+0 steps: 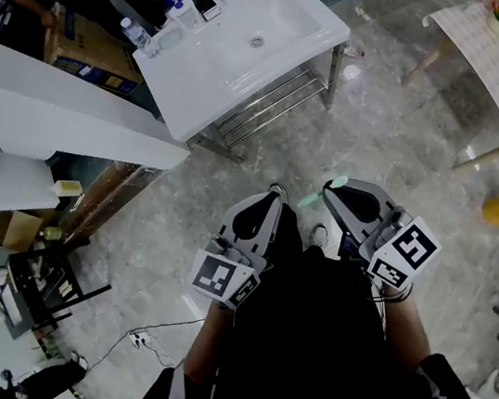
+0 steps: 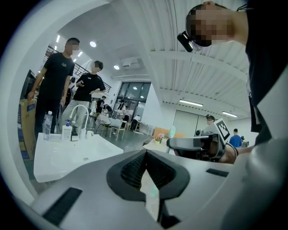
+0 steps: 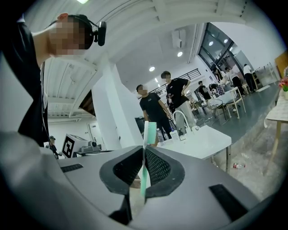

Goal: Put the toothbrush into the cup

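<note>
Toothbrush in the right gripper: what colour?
The toothbrush is mint green, with a whitish strip along its head. It shows best in the right gripper view.

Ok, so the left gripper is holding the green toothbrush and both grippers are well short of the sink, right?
Not quite. The green toothbrush is held by the right gripper, not the left. The right gripper view shows it pinched between that gripper's fingers. The left gripper is closed with no toothbrush in it. The rest holds: both grippers are well short of the sink.
</note>
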A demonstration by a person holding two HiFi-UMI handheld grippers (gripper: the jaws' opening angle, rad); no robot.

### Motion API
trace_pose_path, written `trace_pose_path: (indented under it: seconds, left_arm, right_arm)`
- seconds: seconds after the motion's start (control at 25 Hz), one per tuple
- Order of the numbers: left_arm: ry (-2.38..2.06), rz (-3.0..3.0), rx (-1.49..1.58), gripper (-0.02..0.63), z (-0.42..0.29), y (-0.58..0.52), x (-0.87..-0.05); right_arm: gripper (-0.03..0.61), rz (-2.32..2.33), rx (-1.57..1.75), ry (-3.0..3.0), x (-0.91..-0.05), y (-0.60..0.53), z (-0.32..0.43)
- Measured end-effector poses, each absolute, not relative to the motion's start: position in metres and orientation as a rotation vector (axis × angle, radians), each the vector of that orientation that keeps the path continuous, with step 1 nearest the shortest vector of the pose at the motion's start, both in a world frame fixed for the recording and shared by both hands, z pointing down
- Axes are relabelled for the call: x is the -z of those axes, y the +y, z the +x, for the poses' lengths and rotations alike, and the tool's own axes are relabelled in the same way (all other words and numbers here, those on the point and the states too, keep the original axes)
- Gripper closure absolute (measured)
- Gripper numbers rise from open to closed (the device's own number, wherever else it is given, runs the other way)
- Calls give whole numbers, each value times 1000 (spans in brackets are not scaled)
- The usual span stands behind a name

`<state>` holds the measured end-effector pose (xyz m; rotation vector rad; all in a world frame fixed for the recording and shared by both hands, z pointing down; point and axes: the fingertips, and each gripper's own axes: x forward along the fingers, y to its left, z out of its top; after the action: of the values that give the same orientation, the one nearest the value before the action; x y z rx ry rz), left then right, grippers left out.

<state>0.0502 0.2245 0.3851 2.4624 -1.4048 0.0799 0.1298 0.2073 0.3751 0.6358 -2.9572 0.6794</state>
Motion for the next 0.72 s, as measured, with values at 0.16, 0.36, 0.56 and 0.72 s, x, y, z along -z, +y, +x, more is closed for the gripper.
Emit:
trace_pose_path:
  seconds: [0.16, 0.36, 0.56, 0.72]
  left_arm:
    - [-1392, 2466, -53, 604, 29, 188, -384]
    - [-1401, 2497, -55, 604, -10, 140, -377]
    - [-1392, 2514, -43, 604, -53, 104, -376]
    - [-1372, 2516, -25, 604, -82, 83, -381]
  right_arm:
    - [549, 624, -658, -2952, -370, 176, 106]
    - [549, 629, -598, -2955, -358, 129, 64]
    - [550, 625, -578, -2954, -354, 93, 18]
    - [549, 645, -556, -2943, -354, 70, -12]
